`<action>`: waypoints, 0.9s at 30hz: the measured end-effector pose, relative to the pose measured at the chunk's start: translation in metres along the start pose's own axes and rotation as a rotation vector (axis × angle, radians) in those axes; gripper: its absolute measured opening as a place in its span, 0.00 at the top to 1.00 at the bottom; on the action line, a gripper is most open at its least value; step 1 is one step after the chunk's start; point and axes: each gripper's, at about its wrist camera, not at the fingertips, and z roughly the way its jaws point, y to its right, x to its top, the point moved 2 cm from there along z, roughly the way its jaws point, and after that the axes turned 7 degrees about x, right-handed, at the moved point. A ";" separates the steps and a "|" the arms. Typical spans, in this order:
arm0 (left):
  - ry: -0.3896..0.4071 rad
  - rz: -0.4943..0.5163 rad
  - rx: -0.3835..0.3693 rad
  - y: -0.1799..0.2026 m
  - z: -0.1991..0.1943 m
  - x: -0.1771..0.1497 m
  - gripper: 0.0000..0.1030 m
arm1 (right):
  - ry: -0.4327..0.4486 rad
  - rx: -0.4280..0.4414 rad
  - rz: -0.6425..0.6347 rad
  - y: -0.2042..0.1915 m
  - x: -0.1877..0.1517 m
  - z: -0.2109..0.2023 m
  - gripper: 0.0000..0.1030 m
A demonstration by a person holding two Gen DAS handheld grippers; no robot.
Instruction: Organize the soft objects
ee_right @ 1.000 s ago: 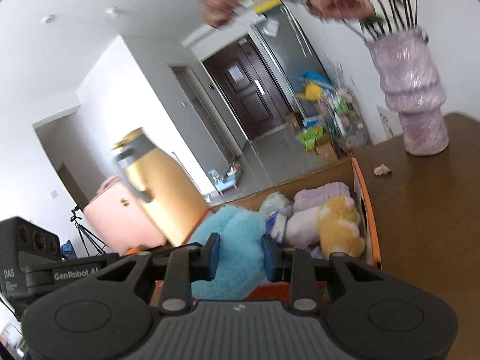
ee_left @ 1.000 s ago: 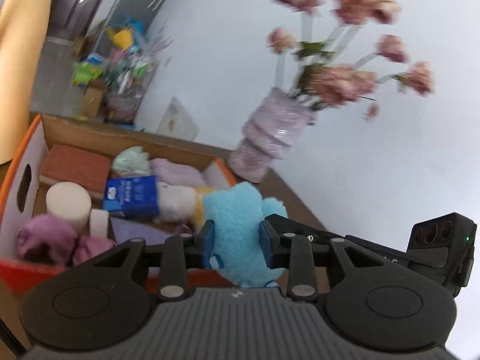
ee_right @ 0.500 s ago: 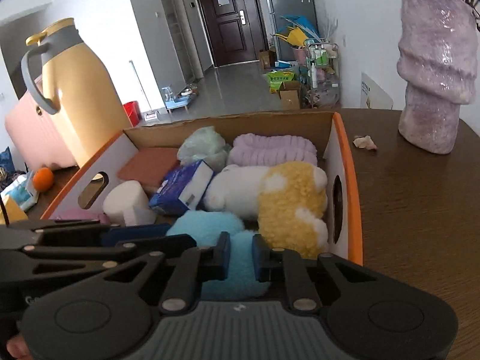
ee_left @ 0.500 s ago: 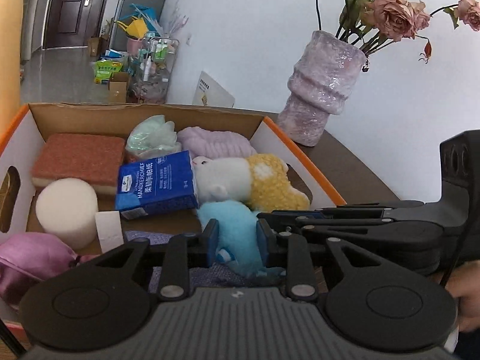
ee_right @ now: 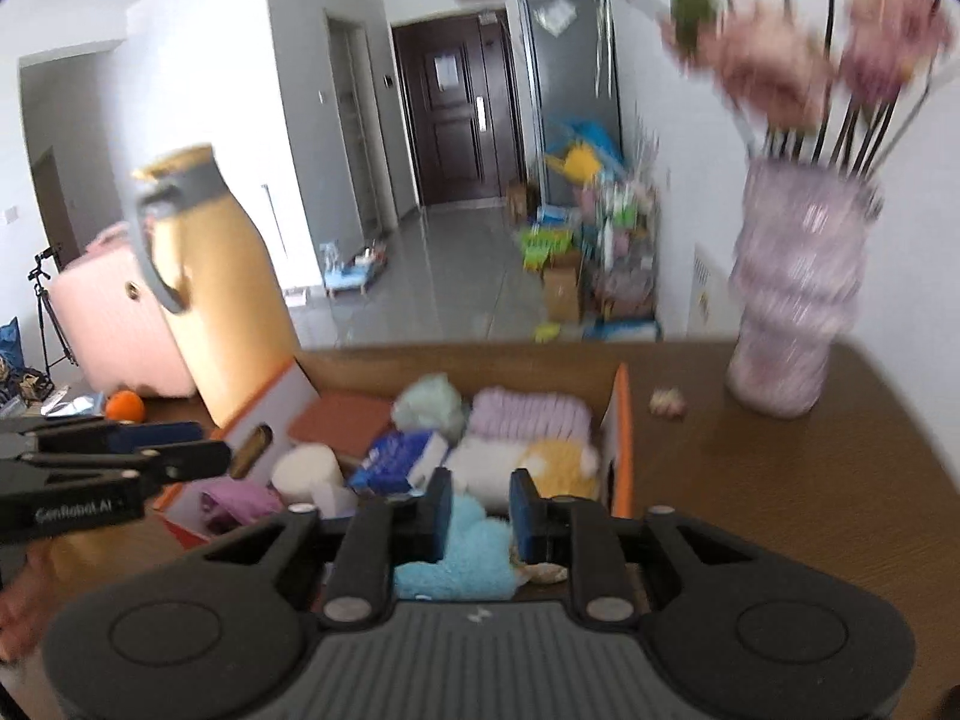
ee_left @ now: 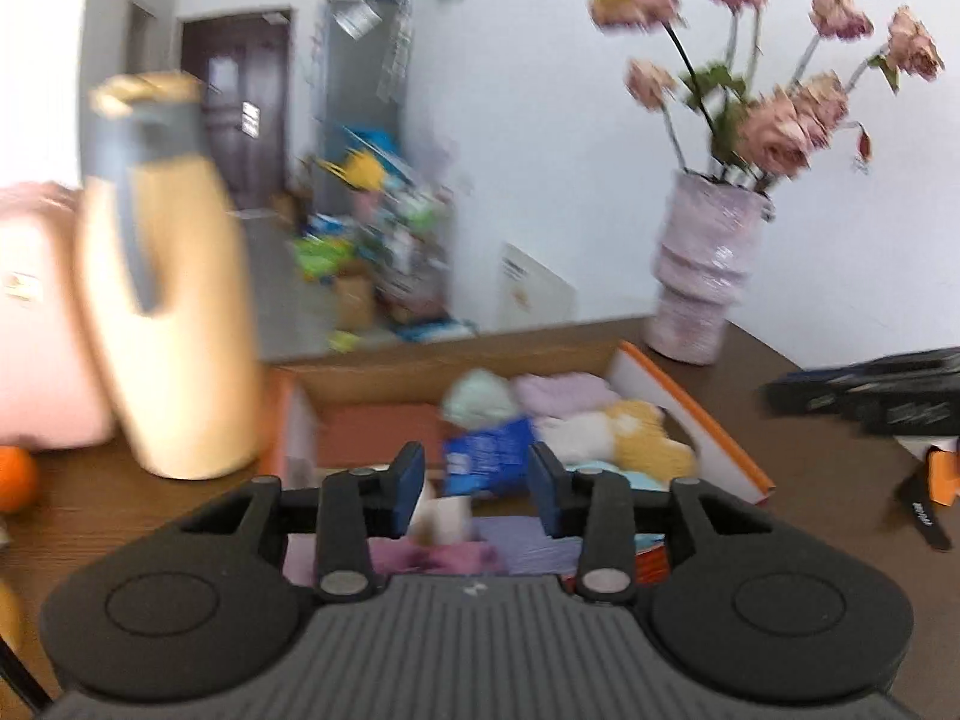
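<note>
Both grippers have let go of the blue plush (ee_right: 462, 552) since half a second back and pulled up and away from the box, so the views now take in much more of the room. That plush lies at the near end of the cardboard box (ee_right: 618, 420), right in line with the right gripper (ee_right: 480, 516), whose jaws have just been opening; it shows in the gap, but the pads look clear of it, so nothing is gripped. Left gripper (ee_left: 474, 489) has jaws that have just been opening too, standing apart with nothing between them, only box contents showing beyond.

Past the blue plush there's a white and yellow plush (ee_right: 528, 468), with a lilac ribbed cloth (ee_right: 528, 417) and a pale green puff (ee_right: 429, 405) at the far end. Left of those sit a blue tissue pack (ee_right: 399, 462), a white foam roll (ee_right: 306, 468), a reddish sponge block (ee_right: 342, 420) and a purple cloth (ee_right: 234, 501) in the near-left corner.

Box sits on a brown desk (ee_right: 780, 510). A yellow jug (ee_right: 222, 300) stands just left of it with an orange (ee_right: 125, 405) nearby, and a lilac vase (ee_right: 792, 312) of pink flowers is far right. Everything's pretty motion-blurred.
</note>
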 end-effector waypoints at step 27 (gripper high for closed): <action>0.375 -0.054 0.245 -0.004 -0.214 -0.106 0.00 | 0.418 -0.152 -0.096 -0.096 -0.137 -0.165 0.07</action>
